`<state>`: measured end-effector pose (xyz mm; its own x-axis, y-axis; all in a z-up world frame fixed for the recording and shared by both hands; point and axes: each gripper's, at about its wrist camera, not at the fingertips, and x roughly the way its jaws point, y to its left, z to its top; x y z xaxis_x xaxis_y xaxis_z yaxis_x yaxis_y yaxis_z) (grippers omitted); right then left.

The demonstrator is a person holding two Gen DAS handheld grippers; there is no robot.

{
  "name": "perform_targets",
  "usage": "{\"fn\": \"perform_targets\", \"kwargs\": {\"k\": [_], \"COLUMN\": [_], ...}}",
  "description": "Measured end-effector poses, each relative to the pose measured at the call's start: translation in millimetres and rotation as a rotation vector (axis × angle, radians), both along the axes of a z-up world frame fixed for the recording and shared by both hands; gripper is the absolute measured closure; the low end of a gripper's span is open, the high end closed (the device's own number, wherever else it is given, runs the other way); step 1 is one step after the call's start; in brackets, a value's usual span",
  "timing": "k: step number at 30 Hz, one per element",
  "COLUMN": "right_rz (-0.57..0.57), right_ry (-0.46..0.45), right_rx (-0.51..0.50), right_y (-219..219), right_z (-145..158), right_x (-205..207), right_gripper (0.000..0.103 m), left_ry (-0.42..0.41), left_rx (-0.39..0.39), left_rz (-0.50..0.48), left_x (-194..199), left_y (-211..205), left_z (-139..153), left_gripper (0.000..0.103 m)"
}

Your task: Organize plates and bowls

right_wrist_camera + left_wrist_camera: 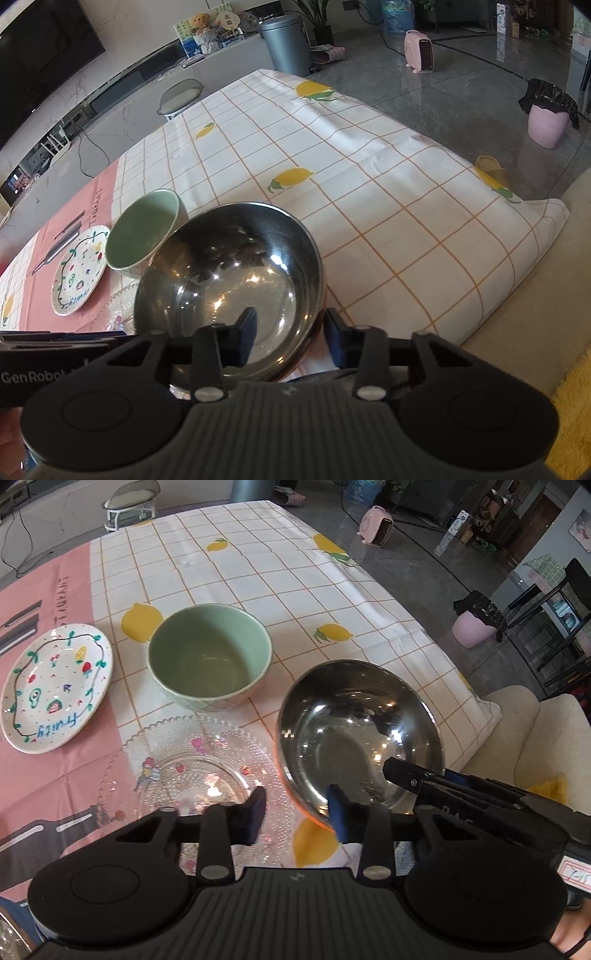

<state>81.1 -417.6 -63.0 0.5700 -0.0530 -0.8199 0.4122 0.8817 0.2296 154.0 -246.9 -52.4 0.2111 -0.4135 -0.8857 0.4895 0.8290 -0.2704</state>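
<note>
A steel bowl [360, 731] [229, 284] is tilted near the table's front right. My right gripper [290, 338] is open with one finger inside the bowl and one outside its near rim; it also shows in the left wrist view [424, 775]. My left gripper [297, 812] is open, its right finger inside the bowl's near-left rim, its left finger over a clear glass plate [192, 771]. A green bowl [210, 657] [142, 230] stands upright behind. A white painted plate [55, 686] [79, 269] lies at the left.
The table carries a white lemon-check cloth [288, 576] [388, 206] and a pink cloth [48, 775]. The table's right edge drops to a cream sofa [517, 731]. A pink bin [546, 122] and a pink heater [419, 51] stand on the floor.
</note>
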Motion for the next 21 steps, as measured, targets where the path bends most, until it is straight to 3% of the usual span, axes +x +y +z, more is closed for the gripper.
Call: {"fn": "perform_targets", "kwargs": {"k": [1, 2, 7, 15, 21], "right_rz": [-0.003, 0.000, -0.009, -0.026, -0.010], "right_ry": [0.001, -0.002, -0.038, -0.144, -0.210], "right_rx": [-0.008, -0.008, 0.020, 0.133, 0.160], "right_y": [0.1, 0.1, -2.8, -14.9, -7.3], "right_z": [-0.3, -0.6, 0.6, 9.8, 24.0], "right_x": [-0.4, -0.9, -6.1, -24.6, -30.5], "right_gripper": [0.083, 0.084, 0.087, 0.087, 0.088], "left_ry": [0.002, -0.007, -0.017, -0.058, -0.089], "left_rx": [0.012, 0.033, 0.051, -0.001, -0.002], "left_rz": [0.007, 0.017, 0.016, 0.007, 0.018], "left_x": [-0.1, -0.9, -5.2, -13.3, -21.8], "left_y": [-1.5, -3.6, -2.4, 8.3, 20.1], "left_z": [0.6, 1.5, 5.0, 33.1, 51.9], "left_gripper": [0.080, 0.081, 0.083, 0.084, 0.084]}}
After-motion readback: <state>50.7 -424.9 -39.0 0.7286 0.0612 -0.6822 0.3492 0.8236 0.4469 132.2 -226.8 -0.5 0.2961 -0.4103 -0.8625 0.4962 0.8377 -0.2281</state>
